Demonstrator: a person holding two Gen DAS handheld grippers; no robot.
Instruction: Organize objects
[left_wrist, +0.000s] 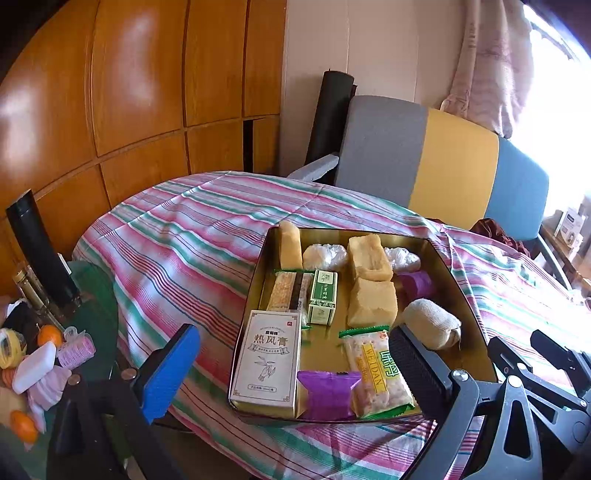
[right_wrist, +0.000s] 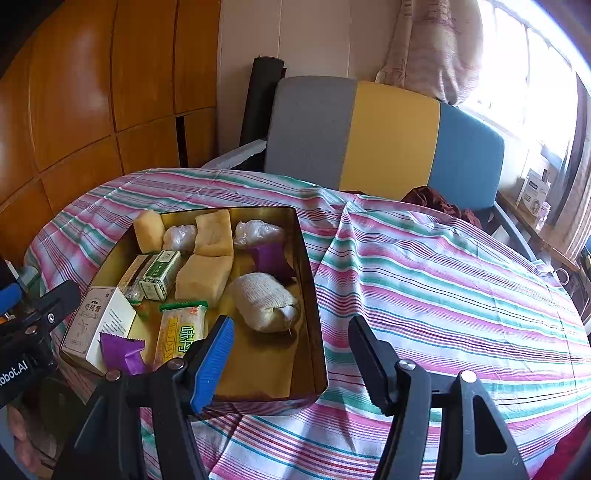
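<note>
A gold tin tray (left_wrist: 448, 273) stands on the striped tablecloth (left_wrist: 177, 236). In it lie a white box (left_wrist: 267, 363), a small green box (left_wrist: 322, 297), a yellow-green snack packet (left_wrist: 376, 373), a purple packet (left_wrist: 327, 391), pale cake pieces (left_wrist: 371, 301) and a beige cloth roll (left_wrist: 430, 323). My left gripper (left_wrist: 293, 332) hovers open over the tray's near end, nothing between its fingers. My right gripper (right_wrist: 291, 323) is open too, straddling the near right wall of the tray (right_wrist: 314, 288) from above, touching nothing I can see. The cloth roll (right_wrist: 264, 301) lies just beyond its blue pad (right_wrist: 214, 354).
A low side table (left_wrist: 92, 295) at the left holds oranges (left_wrist: 50, 334), a black bottle (left_wrist: 38, 251), tape and small packs. A grey, yellow and blue chair back (right_wrist: 388, 136) stands behind the table. Bare striped cloth (right_wrist: 443, 288) spreads to the tray's right. A wooden wardrobe (left_wrist: 129, 92) fills the back left.
</note>
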